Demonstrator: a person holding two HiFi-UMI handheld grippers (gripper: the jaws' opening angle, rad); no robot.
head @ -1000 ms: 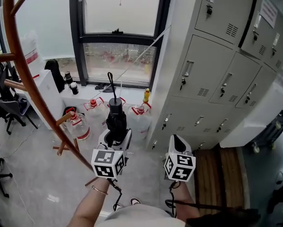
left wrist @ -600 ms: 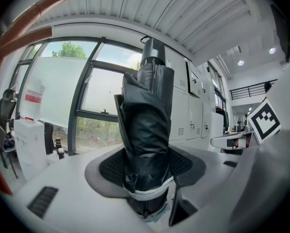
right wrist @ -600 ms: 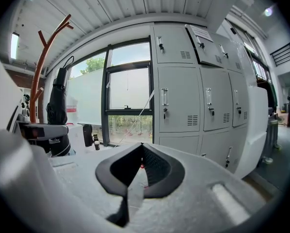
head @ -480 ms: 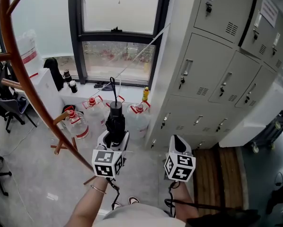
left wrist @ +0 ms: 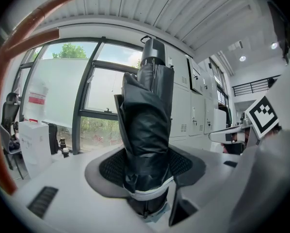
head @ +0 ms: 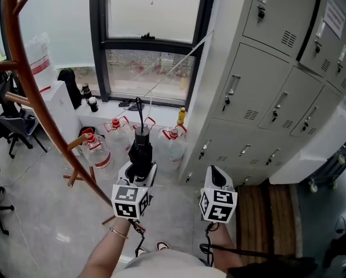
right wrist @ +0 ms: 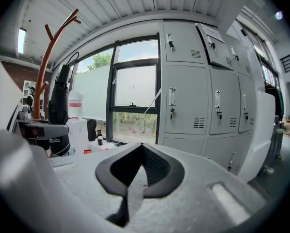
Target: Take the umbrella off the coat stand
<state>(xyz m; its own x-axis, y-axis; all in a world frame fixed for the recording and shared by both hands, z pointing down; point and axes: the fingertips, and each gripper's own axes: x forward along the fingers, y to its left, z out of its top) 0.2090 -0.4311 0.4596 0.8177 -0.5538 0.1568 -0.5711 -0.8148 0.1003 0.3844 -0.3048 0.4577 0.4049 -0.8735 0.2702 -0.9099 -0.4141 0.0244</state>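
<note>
Beside coat stand (head: 28, 91), left gripper (head: 139, 171) clasping umbrella (head: 142, 147)

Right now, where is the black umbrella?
The umbrella stands upright at the head view's lower centre-left, clamped in the left gripper, apart from the coat stand on its left, with the lockers to its right.

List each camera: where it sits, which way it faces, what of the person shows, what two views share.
Head view: on the head, facing steeply down; shows a forearm, left gripper, right gripper.
Left gripper view: on the left gripper, along jaws clamped on the umbrella, toward the window.
Right gripper view: on the right gripper, along shut jaws, toward the lockers.
Both gripper views show the coat stand.
</note>
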